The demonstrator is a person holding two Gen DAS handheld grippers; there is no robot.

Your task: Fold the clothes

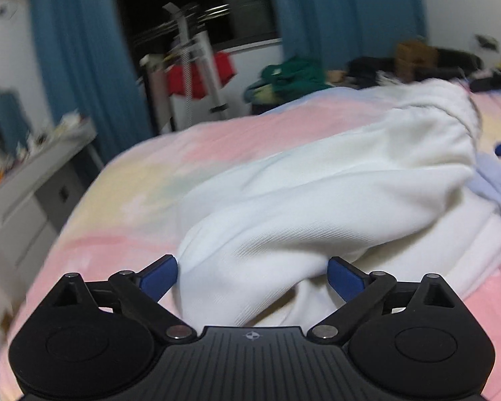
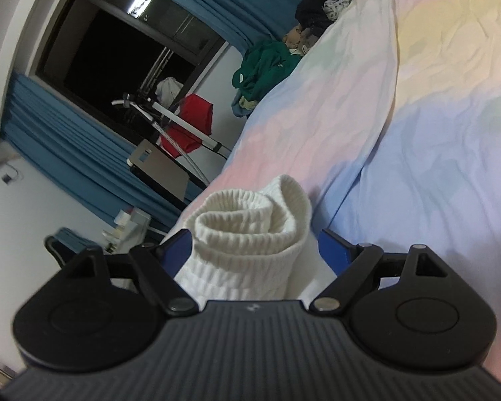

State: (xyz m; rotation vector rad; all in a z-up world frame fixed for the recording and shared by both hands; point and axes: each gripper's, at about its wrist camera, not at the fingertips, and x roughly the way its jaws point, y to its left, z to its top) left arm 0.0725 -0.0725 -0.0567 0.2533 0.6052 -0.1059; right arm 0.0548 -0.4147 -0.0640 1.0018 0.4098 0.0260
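Garment (image 1: 317,193): white, knit, heaped on bed (image 1: 123,207) with pastel pink-yellow-blue cover. Bulk running from 6 o'clock up toward 2 o'clock in left wrist view; gathered ribbed end lifted at 2 o'clock, lower layer spread flat toward 4 o'clock.

Left gripper (image 1: 252,275): blue fingers (image 1: 160,277) spread wide, a thick roll of white cloth lying between them. Cloth brushing left finger; gap showing by right finger. Not pinched.

Right gripper (image 2: 255,245): fingers (image 2: 334,250) likewise spread, ribbed cuff (image 2: 250,230) standing bunched between them, curled into a loose scroll. Cuff against the 9 o'clock finger, clear of the 3 o'clock one. Whether right gripper seen at 3 o'clock edge of left view: cannot tell, only a blue sliver.

Surroundings: teal curtains (image 1: 76,50) at 11 o'clock, drying rack (image 1: 197,67) with red cloth at 12, green heap (image 1: 290,77) at 1 o'clock beyond bed edge.

Step, as judged: mid-fold, garment partly doubled but rumpled. Open fingers around cloth at both ends fitting either a grasp about to close or a release just made; not settled by these views.

Next move, either way: a flat, aligned layer wanted. Thick knit likely to spring back and hold bulges; firm grip on a single edge rather than a wad, then smoothing toward 12 o'clock.
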